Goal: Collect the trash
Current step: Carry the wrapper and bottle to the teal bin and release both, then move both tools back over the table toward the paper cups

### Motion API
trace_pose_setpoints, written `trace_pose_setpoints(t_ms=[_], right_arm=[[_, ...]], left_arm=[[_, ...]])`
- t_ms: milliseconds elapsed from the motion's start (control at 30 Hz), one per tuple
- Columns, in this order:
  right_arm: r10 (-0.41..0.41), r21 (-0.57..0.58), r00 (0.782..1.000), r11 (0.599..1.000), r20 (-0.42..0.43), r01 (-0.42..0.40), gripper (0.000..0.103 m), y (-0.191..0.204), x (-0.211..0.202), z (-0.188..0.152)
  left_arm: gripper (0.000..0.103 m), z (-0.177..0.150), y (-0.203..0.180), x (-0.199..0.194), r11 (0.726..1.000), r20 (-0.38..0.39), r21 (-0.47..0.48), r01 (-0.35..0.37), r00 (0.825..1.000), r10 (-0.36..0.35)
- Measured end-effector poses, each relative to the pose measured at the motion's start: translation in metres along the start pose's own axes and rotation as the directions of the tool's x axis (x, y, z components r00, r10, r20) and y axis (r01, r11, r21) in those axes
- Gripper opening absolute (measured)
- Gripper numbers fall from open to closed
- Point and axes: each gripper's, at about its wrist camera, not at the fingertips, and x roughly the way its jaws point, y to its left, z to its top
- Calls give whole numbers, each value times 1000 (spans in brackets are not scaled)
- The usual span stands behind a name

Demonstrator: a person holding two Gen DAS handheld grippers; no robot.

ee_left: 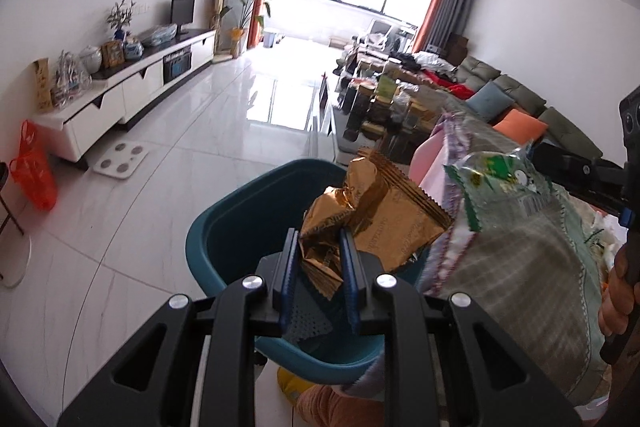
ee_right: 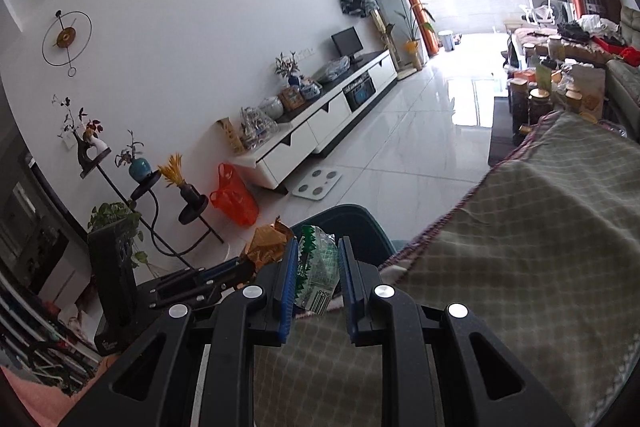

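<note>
Grippers both clamp wrappers: the left gripper [ee_left: 319,251] pinches a gold wrapper [ee_left: 372,211] above the teal bin [ee_left: 224,227], the right gripper [ee_right: 318,259] a green wrapper [ee_right: 316,267] near its rim. Better to bring each fully over the opening before letting go, clear of the tablecloth [ee_right: 520,227].

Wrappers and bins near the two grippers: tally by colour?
Gold wrapper, shut in the left gripper: 1
Green-and-clear wrapper, shut in the right gripper: 1
Teal bin: 1
Total: 3
</note>
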Motion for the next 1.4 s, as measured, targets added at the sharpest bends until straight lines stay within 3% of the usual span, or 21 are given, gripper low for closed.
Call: trace_pose_setpoints(t_ms=[400,667,800,967,1067,1233,1400], right_arm=[[-30,32,993,999,-116,34,22,-2,62,1],[-37,69,988,996,-150,48,31,-7,74,-3],[-38,64,991,997,-126,46,34,-7,59,-3],[-29,48,997,998,-70,33,42,-6,25,-6],[-44,28,999,999,-28,44,44,-4,-4,-10],[-88,19,995,996,45,87,49,-6,-53,-22],[-158,56,980,987,122,153,50,-16,-109,-39]], left_arm=[[23,-3,18,36,997,-98,-54,-51,994,46],[24,-5,17,52,996,-133,-81,-49,990,38],[24,-4,12,45,996,-104,-81,-29,994,20],[35,3,-10,21,1000,-15,-24,20,1000,-20],[38,6,-33,5,996,31,29,79,996,-80],[43,1,-80,-16,972,73,132,194,976,-204],[43,-11,-139,-23,918,38,236,319,941,-337]])
